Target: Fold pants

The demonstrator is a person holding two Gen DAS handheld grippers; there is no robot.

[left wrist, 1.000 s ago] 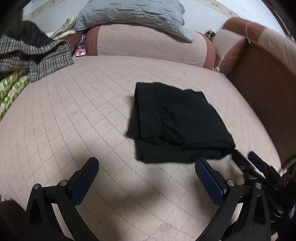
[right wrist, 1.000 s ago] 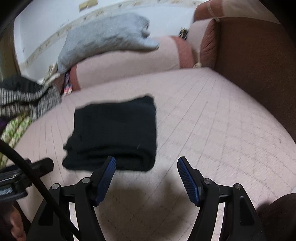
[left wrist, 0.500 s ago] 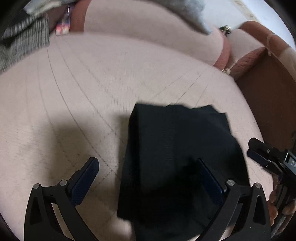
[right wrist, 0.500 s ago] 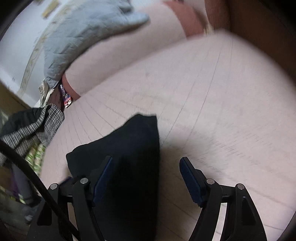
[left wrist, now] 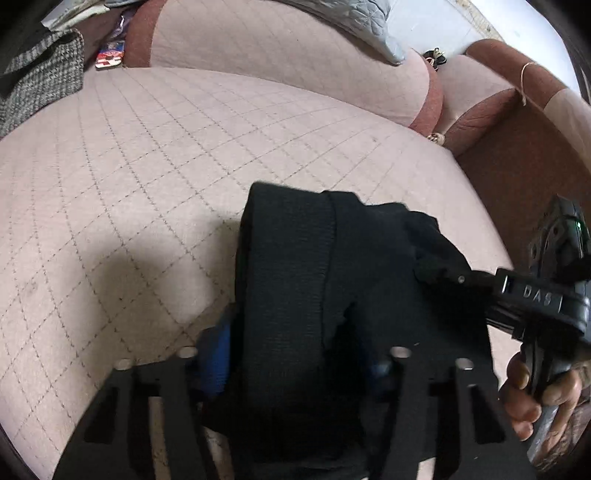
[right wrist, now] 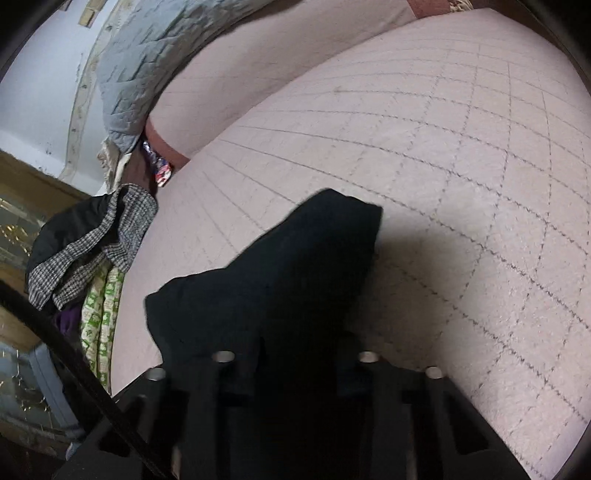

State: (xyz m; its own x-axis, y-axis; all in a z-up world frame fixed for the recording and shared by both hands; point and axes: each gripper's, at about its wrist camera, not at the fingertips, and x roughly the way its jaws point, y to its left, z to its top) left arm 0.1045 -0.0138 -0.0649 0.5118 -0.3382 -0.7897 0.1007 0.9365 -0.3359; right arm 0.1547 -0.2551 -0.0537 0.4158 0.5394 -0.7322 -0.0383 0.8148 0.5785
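The folded black pants (left wrist: 295, 258) lie on the pink quilted sofa seat (left wrist: 147, 166). My left gripper (left wrist: 297, 360) straddles their near left edge. Its jaws are closing, and the blue pads (left wrist: 218, 354) press the bunched cloth between them. In the right wrist view the pants (right wrist: 295, 266) rise in a peak between the fingers of my right gripper (right wrist: 295, 362). Its jaws are closing on the cloth too, and the fabric hides the pads. The right gripper (left wrist: 439, 273) also shows in the left wrist view, biting the pants' right edge, with a hand (left wrist: 535, 398) on its handle.
A grey quilted cushion (left wrist: 351, 22) lies on the sofa's backrest. A checked garment (right wrist: 92, 251) and a green patterned cloth (right wrist: 99, 314) are piled at the seat's left end. The brown armrest (left wrist: 517, 166) bounds the right side. A small colourful packet (left wrist: 109, 59) lies by the backrest.
Both grippers came forward and down onto the pants. Their jaws, wide apart before, have narrowed around the cloth, which now bunches up between them.
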